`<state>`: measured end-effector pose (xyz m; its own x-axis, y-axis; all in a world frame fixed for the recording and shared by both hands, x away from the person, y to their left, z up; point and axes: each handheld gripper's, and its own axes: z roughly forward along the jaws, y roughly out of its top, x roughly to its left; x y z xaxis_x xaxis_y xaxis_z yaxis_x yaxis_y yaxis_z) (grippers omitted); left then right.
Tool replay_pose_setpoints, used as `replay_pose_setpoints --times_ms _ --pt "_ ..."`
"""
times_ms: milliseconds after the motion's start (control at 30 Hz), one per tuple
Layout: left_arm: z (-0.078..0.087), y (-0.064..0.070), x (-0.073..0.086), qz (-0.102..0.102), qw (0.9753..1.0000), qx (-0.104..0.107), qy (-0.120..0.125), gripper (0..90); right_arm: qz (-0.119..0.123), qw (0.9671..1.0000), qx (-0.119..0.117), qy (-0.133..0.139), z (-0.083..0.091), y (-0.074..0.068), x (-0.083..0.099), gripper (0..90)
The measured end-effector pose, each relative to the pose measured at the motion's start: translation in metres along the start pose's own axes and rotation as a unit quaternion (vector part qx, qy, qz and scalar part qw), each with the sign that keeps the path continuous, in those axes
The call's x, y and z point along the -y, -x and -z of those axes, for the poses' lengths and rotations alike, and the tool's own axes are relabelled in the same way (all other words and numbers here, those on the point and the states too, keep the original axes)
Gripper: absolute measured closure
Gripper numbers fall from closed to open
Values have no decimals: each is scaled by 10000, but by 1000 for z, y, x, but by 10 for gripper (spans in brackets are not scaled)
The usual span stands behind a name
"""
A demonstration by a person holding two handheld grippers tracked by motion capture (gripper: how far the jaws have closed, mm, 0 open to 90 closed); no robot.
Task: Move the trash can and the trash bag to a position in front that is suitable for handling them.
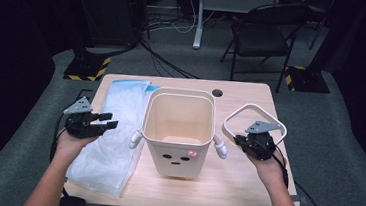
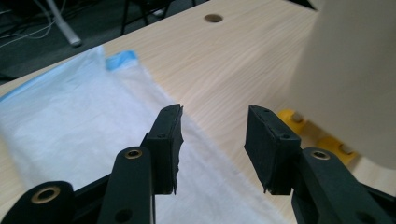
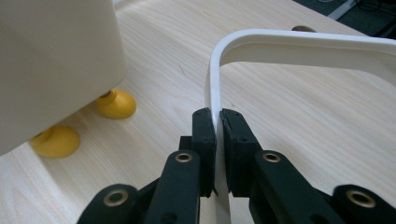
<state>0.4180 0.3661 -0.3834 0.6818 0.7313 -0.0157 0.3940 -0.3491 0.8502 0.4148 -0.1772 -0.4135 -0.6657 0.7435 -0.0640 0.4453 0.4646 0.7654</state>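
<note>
A cream bin [image 1: 177, 132] with a cartoon face and small white arms stands in the middle of the table; its yellow feet [image 3: 116, 103] show under its wall [image 3: 56, 56]. To its right my right gripper [image 3: 218, 122] is shut on the near side of a white rectangular ring frame [image 1: 255, 123] and holds it above the tabletop. A translucent plastic bag [image 1: 113, 132] with a blue edge lies flat left of the bin. My left gripper [image 1: 109, 121] hovers open over the bag's edge [image 2: 93, 116], nothing between its jaws.
The wooden table [image 1: 234, 183] has a cable hole [image 1: 217, 93] at its far edge. Beyond it stand a folding chair [image 1: 264, 35] and a desk leg [image 1: 199, 19]. Dark floor with cables and hazard-taped bases surrounds the table.
</note>
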Motion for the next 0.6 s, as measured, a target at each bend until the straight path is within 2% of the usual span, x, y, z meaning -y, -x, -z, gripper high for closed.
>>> replay_pose_setpoints --times_ms 200,300,367,467,600 --pt "4 -11 13 228 9996 -120 80 549 -126 9999 -73 -40 -8 1 9 841" --pt "4 -15 23 301 9994 -150 129 545 -192 9997 -116 -87 -17 0 15 841" --pt "3 -17 27 423 9988 -153 204 538 -225 9996 -148 -122 -22 0 19 840" --pt "3 -18 30 431 9986 -199 233 526 -270 9994 -164 -137 -27 0 23 840" --pt "1 -20 39 536 9976 -330 281 502 -273 9991 -235 -216 -35 0 32 838"
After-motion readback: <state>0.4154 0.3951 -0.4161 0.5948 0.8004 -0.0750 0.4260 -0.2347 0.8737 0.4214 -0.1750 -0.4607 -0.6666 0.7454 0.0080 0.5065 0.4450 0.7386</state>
